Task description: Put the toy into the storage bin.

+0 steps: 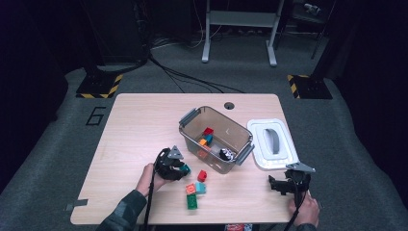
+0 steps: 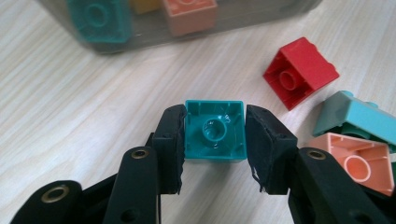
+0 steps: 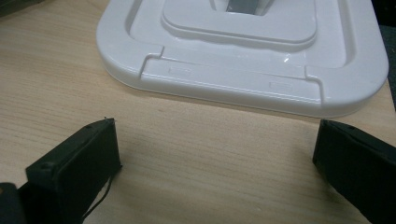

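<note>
- Two hand-held grippers, high view: the left gripper (image 1: 179,169) sits just in front of the clear plastic bin (image 1: 192,131) at its near left corner, with a teal brick (image 1: 185,169) at its tip. The right gripper (image 1: 280,185) rests below the white lid (image 1: 257,144), which lies flat to the right of the bin. A red brick (image 1: 202,175) lies just before the bin's near wall; a salmon brick (image 1: 191,188), a pale turquoise brick (image 1: 200,187) and a green brick (image 1: 192,202) cluster further toward the person. More bricks sit inside the bin.
- Left gripper view: jaws clamped on the teal brick (image 2: 215,130), hollow underside facing the camera, pads pressing both side walls, bin wall beyond it. Red brick (image 2: 300,71) to the right; salmon brick (image 2: 357,161) and pale turquoise brick (image 2: 356,115) touching each other.
- Right gripper view: jaws spread wide over bare tabletop, nothing between them; white lid (image 3: 243,77) just ahead.
</note>
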`<state>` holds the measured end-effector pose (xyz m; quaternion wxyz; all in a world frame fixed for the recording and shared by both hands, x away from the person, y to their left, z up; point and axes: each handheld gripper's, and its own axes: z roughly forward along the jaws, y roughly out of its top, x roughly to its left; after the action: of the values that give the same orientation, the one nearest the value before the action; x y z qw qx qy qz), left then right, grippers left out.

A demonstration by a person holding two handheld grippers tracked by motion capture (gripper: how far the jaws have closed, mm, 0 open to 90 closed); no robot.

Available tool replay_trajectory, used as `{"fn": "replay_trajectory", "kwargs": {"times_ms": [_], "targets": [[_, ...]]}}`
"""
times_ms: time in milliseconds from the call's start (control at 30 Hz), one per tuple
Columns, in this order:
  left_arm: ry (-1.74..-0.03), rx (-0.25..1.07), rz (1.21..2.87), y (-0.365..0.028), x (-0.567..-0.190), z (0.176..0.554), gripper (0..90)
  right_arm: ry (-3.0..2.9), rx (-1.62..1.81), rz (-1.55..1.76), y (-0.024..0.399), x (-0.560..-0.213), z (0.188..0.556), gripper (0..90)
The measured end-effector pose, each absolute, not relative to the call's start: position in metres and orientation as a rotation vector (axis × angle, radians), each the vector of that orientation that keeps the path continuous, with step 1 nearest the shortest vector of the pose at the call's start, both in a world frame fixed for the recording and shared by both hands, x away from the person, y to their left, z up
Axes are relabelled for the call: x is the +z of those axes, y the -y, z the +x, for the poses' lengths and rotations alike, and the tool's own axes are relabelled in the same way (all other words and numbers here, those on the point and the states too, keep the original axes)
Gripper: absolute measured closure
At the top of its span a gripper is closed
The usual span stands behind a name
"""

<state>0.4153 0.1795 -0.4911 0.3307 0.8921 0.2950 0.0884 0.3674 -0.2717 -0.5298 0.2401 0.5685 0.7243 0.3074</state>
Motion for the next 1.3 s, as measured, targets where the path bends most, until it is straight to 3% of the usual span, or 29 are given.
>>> {"fn": "replay_trajectory", "kwargs": {"times_ms": [200, 267, 333, 500, 1300], "targets": [[-0.815, 0.233, 2.319, -0.175, -0.488, 0.419, 43.9, -1.982, 0.841, 1.556, 0.272, -0.530, 0.367, 0.0], [-0.823, 0.225, 2.325, -0.173, -0.489, 0.419, 43.8, -1.982, 0.841, 1.556, 0.272, -0.530, 0.367, 0.0], [-0.837, 0.225, 2.337, -0.171, -0.491, 0.420, 45.1, -1.982, 0.841, 1.556, 0.272, -0.530, 0.367, 0.0], [-0.859, 0.225, 2.345, -0.172, -0.494, 0.419, 58.4, -1.982, 0.841, 1.556, 0.272, -0.530, 0.367, 0.0], [-0.904, 0.320, 2.252, -0.201, -0.453, 0.425, 59.2, -1.983, 0.841, 1.555, 0.272, -0.530, 0.367, 0.0]]}}
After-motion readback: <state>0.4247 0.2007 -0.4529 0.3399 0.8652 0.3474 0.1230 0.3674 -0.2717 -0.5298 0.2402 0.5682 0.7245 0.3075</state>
